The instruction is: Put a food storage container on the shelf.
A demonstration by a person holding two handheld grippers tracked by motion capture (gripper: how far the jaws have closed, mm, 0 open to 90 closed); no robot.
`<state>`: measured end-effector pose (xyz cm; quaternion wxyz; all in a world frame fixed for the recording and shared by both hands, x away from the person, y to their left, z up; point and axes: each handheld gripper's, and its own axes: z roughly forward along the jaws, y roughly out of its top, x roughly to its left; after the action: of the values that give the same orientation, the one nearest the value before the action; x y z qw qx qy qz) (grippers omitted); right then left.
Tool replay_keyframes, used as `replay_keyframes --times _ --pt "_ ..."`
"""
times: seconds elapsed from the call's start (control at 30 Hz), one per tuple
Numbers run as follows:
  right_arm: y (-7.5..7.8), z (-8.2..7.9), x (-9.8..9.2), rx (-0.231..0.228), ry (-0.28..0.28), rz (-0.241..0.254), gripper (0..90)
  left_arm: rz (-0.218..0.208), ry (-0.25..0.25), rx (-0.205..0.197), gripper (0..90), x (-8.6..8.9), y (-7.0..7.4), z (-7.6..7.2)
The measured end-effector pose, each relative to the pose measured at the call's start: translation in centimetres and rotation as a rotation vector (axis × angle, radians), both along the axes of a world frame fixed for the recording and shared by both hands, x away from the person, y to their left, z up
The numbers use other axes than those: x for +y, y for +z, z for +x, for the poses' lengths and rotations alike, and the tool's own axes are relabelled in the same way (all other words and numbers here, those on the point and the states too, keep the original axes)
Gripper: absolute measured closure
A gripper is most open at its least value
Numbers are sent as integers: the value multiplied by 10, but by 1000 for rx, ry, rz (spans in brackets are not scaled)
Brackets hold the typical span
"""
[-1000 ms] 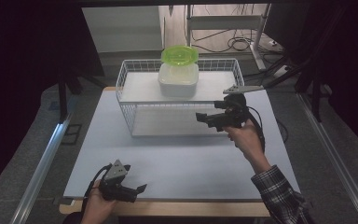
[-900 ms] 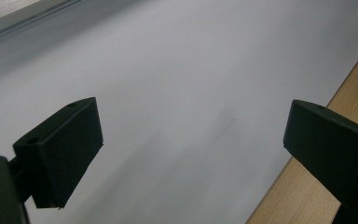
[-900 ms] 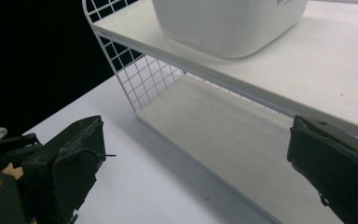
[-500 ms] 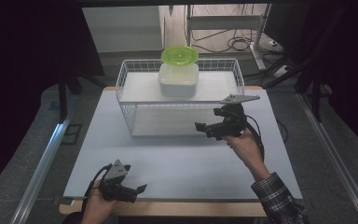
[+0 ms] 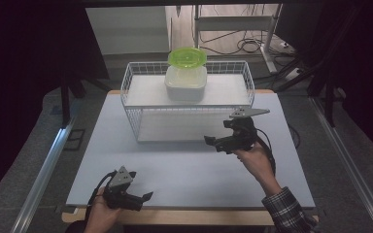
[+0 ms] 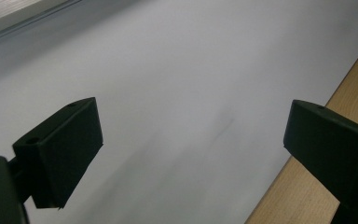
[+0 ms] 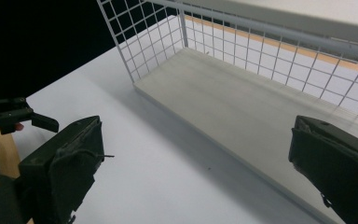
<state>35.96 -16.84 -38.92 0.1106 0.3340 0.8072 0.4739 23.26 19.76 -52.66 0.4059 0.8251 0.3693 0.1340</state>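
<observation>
A white wire rack [image 5: 132, 112] stands at the back of the table, with an upper shelf and a lower board [image 7: 242, 107]. On the upper shelf sits a white lidded tub [image 5: 185, 85] with a green bowl [image 5: 187, 57] on top. My right gripper [image 5: 212, 143] hovers open in front of the rack's right half, pointing left, with nothing between its jaws [image 7: 196, 144]. My left gripper [image 5: 143, 200] rests open and empty at the table's near left edge, over bare white surface [image 6: 191, 135].
A white mat [image 5: 184, 167] covers the table, with a wooden edge [image 6: 307, 196] along the near side. Metal rails [image 5: 43, 170] run along both sides of the table. Cables and shelving [image 5: 238, 29] lie behind the rack. The left gripper [image 7: 9, 116] shows far left in the right gripper view.
My right gripper has drawn back from the rack toward the person and a little lower. The left gripper has stayed put.
</observation>
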Motion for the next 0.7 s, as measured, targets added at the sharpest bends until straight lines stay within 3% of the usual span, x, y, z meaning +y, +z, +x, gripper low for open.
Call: replay_keyframes --times 0.7 --pt "-34 -23 -18 -7 -24 -32 1 -7 -6 -1 47 -1 0 -1"
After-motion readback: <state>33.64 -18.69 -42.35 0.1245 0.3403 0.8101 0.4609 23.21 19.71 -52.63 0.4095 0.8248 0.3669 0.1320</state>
